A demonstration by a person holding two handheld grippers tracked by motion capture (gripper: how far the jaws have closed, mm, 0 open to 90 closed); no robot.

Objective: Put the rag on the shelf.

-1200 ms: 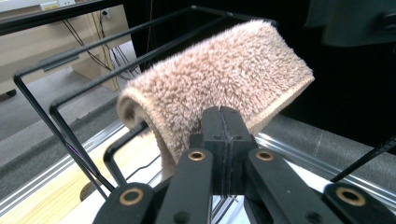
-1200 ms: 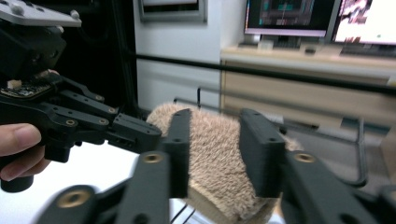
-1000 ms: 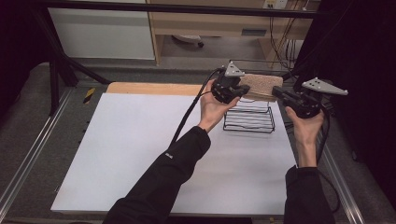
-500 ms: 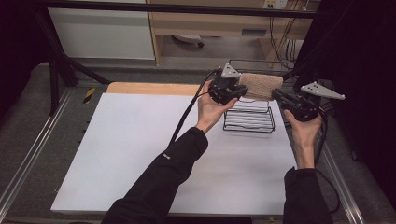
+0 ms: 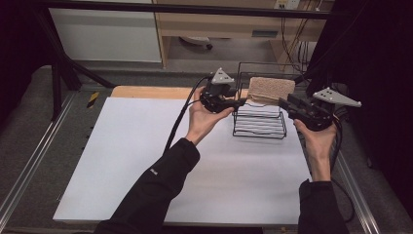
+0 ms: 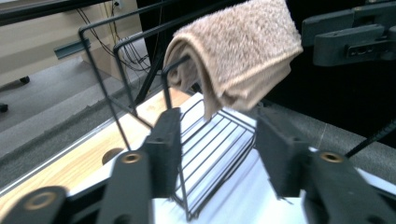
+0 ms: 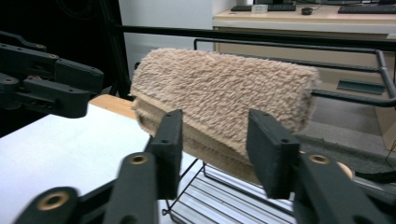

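On a white counter (image 5: 146, 161) in a dim workspace, a person's hands hold two claws either side of a black wire rack (image 5: 259, 119). The left claw (image 5: 238, 103) and right claw (image 5: 284, 102) both gape wide, gripping nothing. A folded beige towel (image 5: 271, 90) drapes over the rack's rail, between them.

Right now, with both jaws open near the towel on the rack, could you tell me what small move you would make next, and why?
Probably ease the right hand-held gripper forward so its open jaws straddle the beige towel's hanging edge, then close. The towel is draped over a bar of the black wire rack, ungripped, and the left hand-held gripper waits open at its other end.
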